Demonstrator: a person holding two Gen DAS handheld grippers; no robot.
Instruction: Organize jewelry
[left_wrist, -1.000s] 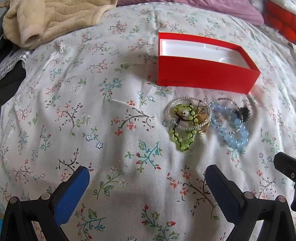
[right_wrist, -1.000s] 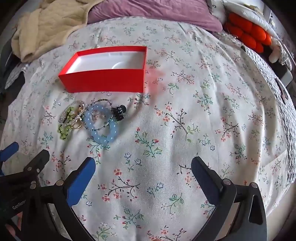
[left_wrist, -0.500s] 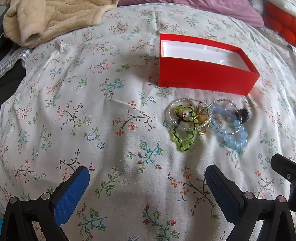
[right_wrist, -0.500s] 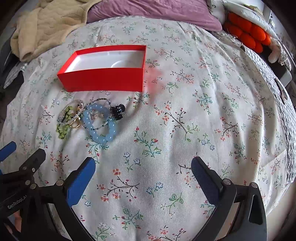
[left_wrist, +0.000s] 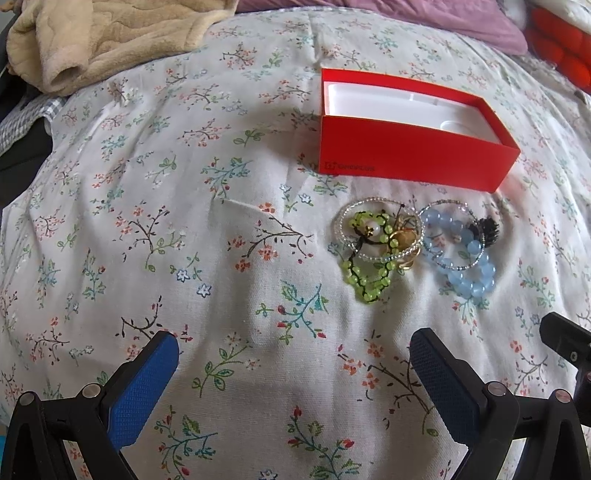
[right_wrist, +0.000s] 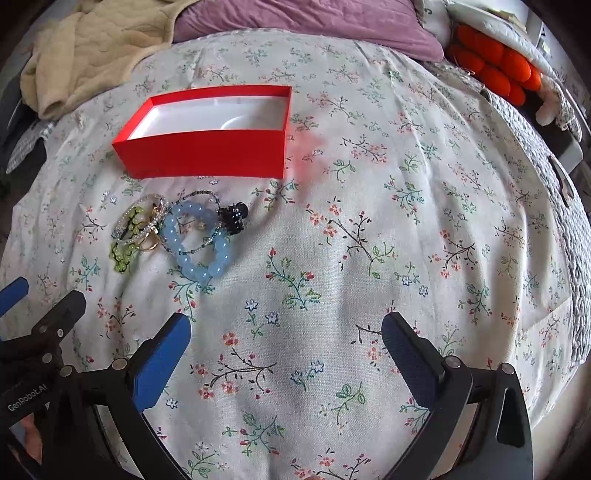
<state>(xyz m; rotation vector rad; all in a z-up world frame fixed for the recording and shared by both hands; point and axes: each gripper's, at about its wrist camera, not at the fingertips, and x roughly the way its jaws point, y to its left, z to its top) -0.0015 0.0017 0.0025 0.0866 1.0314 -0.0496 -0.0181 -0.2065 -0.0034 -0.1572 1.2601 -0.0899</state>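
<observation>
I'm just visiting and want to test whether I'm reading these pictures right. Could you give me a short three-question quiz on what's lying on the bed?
1. True or false: the red box already holds some jewelry.
2. Which piece lies nearest the black hair claw? A) green beaded bracelet B) blue beaded bracelet C) gold ring
3. Fill in: both the left gripper and the right gripper have their blue fingers spread ____, holding nothing.

Key
1. False: only its white lining shows.
2. B
3. open
</observation>
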